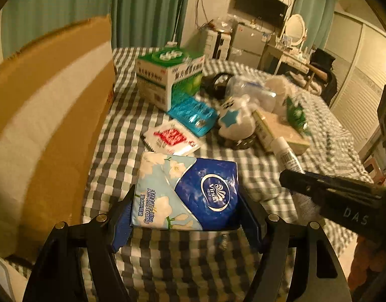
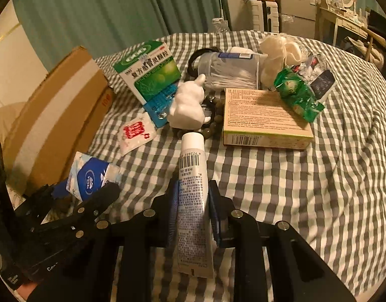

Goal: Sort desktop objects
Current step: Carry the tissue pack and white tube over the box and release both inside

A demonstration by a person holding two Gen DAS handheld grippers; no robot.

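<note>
A blue and white Vinda tissue pack (image 1: 185,188) sits between the blue pads of my left gripper (image 1: 186,198), which is shut on its sides just above the checked cloth (image 1: 255,171). In the right wrist view the same tissue pack (image 2: 89,176) shows at the lower left in the left gripper (image 2: 78,190). My right gripper (image 2: 194,188) is shut on a white tube (image 2: 191,156) with a barcode, cap pointing away. In the left wrist view the tube (image 1: 288,153) sticks out of a black finger (image 1: 318,183) at the right.
A large cardboard box (image 2: 54,115) stands at the left. Behind lie a green medicine box (image 2: 150,68), a blue blister pack (image 1: 193,115), a red-printed sachet (image 2: 135,130), a white plush figure (image 2: 187,105), a beige carton (image 2: 260,118), a green packet (image 2: 296,93) and a cotton-swab jar (image 2: 230,73).
</note>
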